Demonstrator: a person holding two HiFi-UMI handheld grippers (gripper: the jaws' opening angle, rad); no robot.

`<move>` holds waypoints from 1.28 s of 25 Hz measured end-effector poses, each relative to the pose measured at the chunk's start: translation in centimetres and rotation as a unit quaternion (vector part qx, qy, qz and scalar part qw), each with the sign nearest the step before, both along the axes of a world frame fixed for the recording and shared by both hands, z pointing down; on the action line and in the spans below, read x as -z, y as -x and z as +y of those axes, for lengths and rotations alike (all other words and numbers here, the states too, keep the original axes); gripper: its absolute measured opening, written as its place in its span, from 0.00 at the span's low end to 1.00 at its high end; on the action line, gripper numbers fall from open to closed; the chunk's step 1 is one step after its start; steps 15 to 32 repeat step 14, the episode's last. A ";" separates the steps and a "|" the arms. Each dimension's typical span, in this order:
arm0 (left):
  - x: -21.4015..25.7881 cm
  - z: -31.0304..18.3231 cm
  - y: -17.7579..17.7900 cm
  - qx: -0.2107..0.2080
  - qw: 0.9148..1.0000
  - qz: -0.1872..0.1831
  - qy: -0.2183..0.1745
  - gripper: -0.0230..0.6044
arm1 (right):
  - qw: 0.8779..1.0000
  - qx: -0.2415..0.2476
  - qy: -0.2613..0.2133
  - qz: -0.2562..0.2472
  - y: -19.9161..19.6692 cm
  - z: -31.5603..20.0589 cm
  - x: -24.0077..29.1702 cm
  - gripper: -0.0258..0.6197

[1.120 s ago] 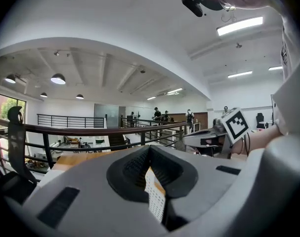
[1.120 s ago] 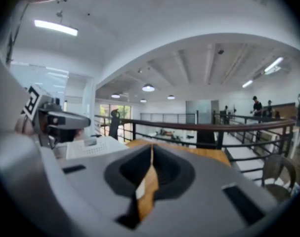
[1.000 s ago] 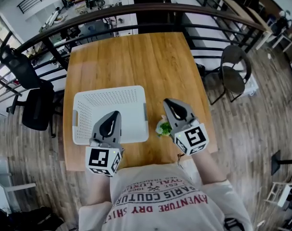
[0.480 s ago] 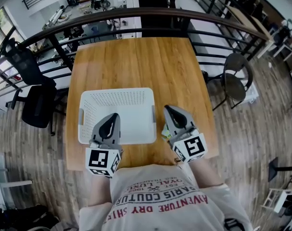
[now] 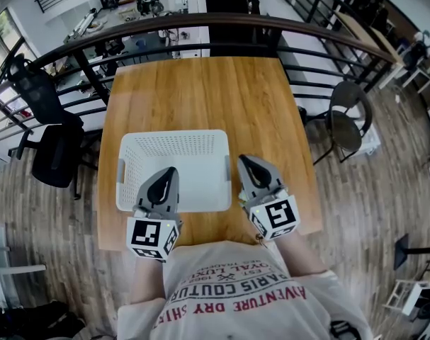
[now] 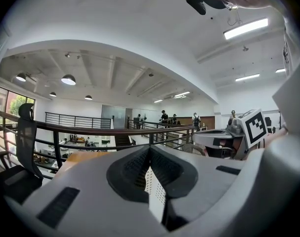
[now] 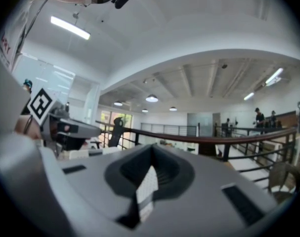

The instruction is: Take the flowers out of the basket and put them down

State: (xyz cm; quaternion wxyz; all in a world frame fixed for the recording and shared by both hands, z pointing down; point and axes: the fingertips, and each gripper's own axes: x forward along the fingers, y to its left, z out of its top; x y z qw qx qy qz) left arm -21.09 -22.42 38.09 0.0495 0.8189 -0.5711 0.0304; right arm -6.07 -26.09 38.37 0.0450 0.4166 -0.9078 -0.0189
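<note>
Worktop (image 5: 200,91) of warm wood seen from steeply above, railing behind it; a white perforated basket (image 5: 172,134) sits on the near-left part.

L gripper (image 5: 170,170) hovers w/ its tips over the basket's near end, pointing away from the person; R gripper (image 5: 246,161) hangs just beside the basket's right wall, over bare wood.

Both pairs of fingers are clenched w/ nothing caught. In the left gripper view the dark fingers (image 6: 129,169) meet at the tips, and only white basket mesh shows through the gap below them. The right gripper view is much the same; fingers (image 7: 168,174) pressed together, no stem or petal between.

Basket interior, as far as it shows, is bare.

Flowers (image 5: 241,200) barely show: a small pale-green scrap at the R gripper's left flank, between it and the basket, prob. lying on the worktop; the rest is hidden under the gripper body, so their exact lie can't be told.

Judgement: task looks done or v. nearly so.

Risks from here:
- R gripper sits right above the flowers; lowering it or sweeping it sideways could crush or drag them, poss. off the near edge, which is close.
- L gripper, low over the rim, could catch the light basket and shove it into the flowers.
</note>
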 end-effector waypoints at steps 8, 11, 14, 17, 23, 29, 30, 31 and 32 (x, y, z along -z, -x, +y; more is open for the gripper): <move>0.1 0.3 -0.7 -0.004 1.000 -0.002 0.002 0.08 | 1.000 -0.018 0.000 0.011 -0.7 -0.2 -0.1 0.08; 0.0 0.3 -1.1 -0.004 1.000 -0.002 0.002 0.08 | 1.000 -0.026 0.005 0.012 -1.2 -0.3 -0.5 0.08; -0.2 0.2 -1.4 -0.004 1.000 -0.001 0.003 0.08 | 1.000 -0.025 0.014 0.008 -1.7 -0.4 -0.8 0.08; -0.2 0.2 -1.4 -0.004 1.000 -0.001 0.003 0.08 | 1.000 -0.025 0.014 0.008 -1.7 -0.4 -0.8 0.08; -0.2 0.2 -1.4 -0.004 1.000 -0.001 0.003 0.08 | 1.000 -0.025 0.014 0.008 -1.7 -0.4 -0.8 0.08; -0.2 0.2 -1.4 -0.004 1.000 -0.001 0.003 0.08 | 1.000 -0.025 0.014 0.008 -1.7 -0.4 -0.8 0.08; -0.2 0.2 -1.4 -0.004 1.000 -0.001 0.003 0.08 | 1.000 -0.025 0.014 0.008 -1.7 -0.4 -0.8 0.08; -0.2 0.2 -1.4 -0.004 1.000 -0.001 0.003 0.08 | 1.000 -0.025 0.014 0.008 -1.7 -0.4 -0.8 0.08; -0.2 0.2 -1.4 -0.004 1.000 -0.001 0.003 0.08 | 1.000 -0.025 0.014 0.008 -1.7 -0.4 -0.8 0.08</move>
